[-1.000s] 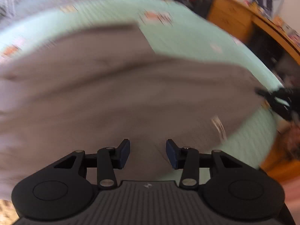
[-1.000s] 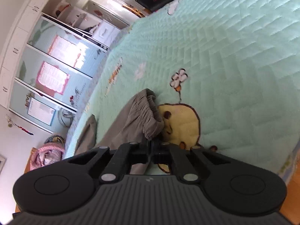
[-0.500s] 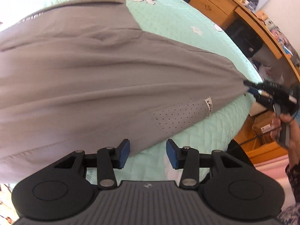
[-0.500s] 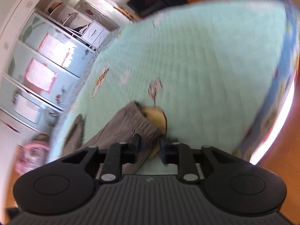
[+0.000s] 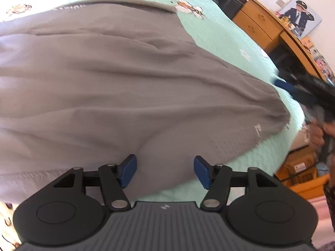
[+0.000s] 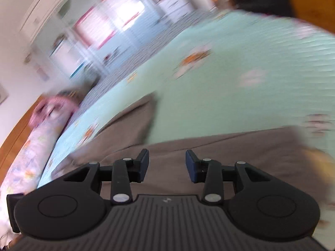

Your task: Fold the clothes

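A grey garment [image 5: 129, 87] lies spread across the mint green quilted bed [image 5: 226, 35], with a small label near its right corner. My left gripper [image 5: 165, 167] hovers over the garment's near edge. Its jaws are opening, and no cloth is between the blue pads. At the right, a hand [image 5: 318, 133] holds my right gripper [image 5: 286, 87] just off the garment's right corner. The right wrist view is blurred. There the right gripper [image 6: 167, 163] is above the grey garment [image 6: 219, 152], jaws opening, with nothing between them.
A wooden dresser and desk [image 5: 261, 25] with a framed picture [image 5: 299, 14] stand beyond the bed's right side. Cardboard boxes [image 5: 301, 167] sit on the floor below. A flowered bolster [image 6: 27, 150] lies at the bed's left, and blurred wardrobes [image 6: 104, 31] stand behind.
The right gripper let go of the garment's bunched corner, opened, rose and rolled. The left gripper's jaws spread wider and it shifted along the near edge.
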A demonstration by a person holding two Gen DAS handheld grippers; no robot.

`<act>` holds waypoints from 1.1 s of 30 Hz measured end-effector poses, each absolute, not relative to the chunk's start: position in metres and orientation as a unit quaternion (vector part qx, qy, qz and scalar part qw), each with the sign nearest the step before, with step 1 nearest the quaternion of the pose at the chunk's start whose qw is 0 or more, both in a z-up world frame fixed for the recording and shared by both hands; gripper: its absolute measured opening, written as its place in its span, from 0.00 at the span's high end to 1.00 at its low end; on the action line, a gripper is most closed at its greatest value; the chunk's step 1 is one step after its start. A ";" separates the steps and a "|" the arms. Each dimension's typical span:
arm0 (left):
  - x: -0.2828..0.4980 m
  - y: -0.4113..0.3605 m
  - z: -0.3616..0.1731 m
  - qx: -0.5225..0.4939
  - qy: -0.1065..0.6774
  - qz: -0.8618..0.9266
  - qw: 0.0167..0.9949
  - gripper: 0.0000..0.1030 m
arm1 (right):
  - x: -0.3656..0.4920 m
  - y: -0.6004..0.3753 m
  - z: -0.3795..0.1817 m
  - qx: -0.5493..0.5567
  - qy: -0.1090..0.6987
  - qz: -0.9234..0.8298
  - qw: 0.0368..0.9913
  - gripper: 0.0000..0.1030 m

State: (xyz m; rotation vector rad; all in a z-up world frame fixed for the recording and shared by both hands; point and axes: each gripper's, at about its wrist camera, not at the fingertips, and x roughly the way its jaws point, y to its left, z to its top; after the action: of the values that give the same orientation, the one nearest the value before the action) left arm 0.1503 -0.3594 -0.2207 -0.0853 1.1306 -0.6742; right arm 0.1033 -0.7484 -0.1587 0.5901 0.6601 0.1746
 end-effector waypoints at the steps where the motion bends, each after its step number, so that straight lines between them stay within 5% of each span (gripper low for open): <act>1: 0.148 -0.358 -0.221 -0.034 0.526 -0.319 0.788 0.37 | 0.118 -0.736 -0.158 0.269 0.326 0.096 0.901 0.60; 9: 0.159 -0.342 -0.221 -0.099 0.528 -0.322 0.779 0.37 | 0.236 -0.685 -0.165 0.208 0.361 0.103 0.903 0.50; 20: 0.192 -0.292 -0.185 -0.223 0.440 -0.283 0.823 0.37 | 0.332 -0.677 -0.210 0.276 0.375 0.049 0.884 0.40; 21: 0.193 -0.288 -0.189 -0.233 0.441 -0.278 0.821 0.37 | 0.336 -0.669 -0.209 0.263 0.375 0.062 0.887 0.43; 23: 0.193 -0.281 -0.196 -0.247 0.445 -0.267 0.818 0.37 | 0.343 -0.653 -0.209 0.244 0.382 0.085 0.887 0.88; 24: 0.191 -0.276 -0.199 -0.250 0.448 -0.261 0.818 0.37 | 0.347 -0.646 -0.210 0.239 0.388 0.094 0.885 0.95; 29: 0.175 -0.247 -0.209 -0.267 0.456 -0.235 0.816 0.37 | 0.336 -0.611 -0.183 0.180 0.341 0.068 0.920 0.95; 33: 0.171 -0.227 -0.224 -0.299 0.462 -0.221 0.805 0.37 | 0.295 -0.524 -0.129 -0.027 0.232 0.138 0.962 0.95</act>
State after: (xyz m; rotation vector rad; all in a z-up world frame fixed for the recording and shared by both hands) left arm 0.1713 -0.2275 -0.2241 -0.6397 0.9898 -0.4725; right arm 0.2949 -0.5238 -0.1288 -0.0557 0.4706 0.2804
